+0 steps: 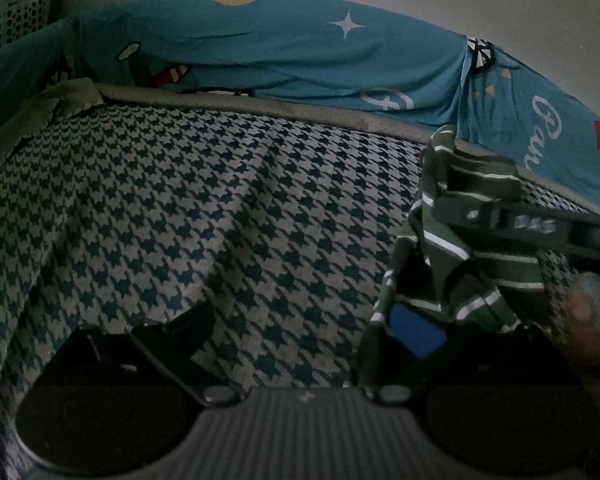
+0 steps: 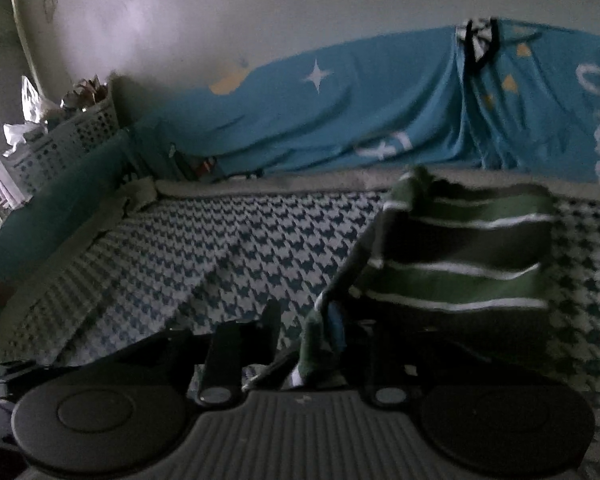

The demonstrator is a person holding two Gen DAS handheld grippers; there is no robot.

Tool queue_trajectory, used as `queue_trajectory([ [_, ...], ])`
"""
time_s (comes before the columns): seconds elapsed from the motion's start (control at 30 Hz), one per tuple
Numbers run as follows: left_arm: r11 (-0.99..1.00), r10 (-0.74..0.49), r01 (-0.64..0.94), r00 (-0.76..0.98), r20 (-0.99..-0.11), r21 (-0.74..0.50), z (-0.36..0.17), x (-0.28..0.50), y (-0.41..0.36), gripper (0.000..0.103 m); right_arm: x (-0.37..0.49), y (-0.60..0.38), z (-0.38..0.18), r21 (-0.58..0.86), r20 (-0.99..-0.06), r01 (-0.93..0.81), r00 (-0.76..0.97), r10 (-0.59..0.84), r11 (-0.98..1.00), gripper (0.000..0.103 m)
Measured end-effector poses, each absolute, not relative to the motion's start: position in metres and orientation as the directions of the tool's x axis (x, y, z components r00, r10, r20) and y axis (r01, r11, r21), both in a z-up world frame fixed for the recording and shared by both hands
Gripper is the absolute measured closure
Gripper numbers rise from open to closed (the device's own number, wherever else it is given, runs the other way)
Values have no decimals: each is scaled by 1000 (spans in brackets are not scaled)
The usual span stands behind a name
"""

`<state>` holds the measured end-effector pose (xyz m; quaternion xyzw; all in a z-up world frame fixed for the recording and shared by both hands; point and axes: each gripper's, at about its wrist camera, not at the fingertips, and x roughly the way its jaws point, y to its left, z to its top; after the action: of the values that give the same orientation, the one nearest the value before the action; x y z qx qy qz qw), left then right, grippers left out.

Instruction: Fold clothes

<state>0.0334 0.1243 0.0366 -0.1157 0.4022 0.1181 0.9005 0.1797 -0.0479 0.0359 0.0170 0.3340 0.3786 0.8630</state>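
Now | striped garment [image 2: 463,252] draped over right claw [image 2: 300,332] | "Pau…" script on blue sheet [image 1: 549,128]

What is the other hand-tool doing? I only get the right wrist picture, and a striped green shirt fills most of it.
Observer: The left gripper is open above the checked bedspread, with nothing between its fingers.
Operator: Is the shirt lifted or lying flat?
Observer: Lifted. In the left wrist view the striped shirt is bunched around the tip of the right gripper and hangs down from it.
Operator: Are the two tools close together?
Observer: Yes. The shirt's lower folds hang right beside the blue finger pad of the left gripper.
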Motion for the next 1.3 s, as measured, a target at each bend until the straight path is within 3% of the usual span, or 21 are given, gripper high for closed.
queue_trajectory([
  [0.47,964,106,-254,645,-757,-81,25,14,102,4,142,-120,45,302,-612,-480,565,554,824,75],
  [1.3,965,194,-259,626,-756,33,-1,-38,87,0,42,-207,45,246,-648,-337,640,413,909,61],
])
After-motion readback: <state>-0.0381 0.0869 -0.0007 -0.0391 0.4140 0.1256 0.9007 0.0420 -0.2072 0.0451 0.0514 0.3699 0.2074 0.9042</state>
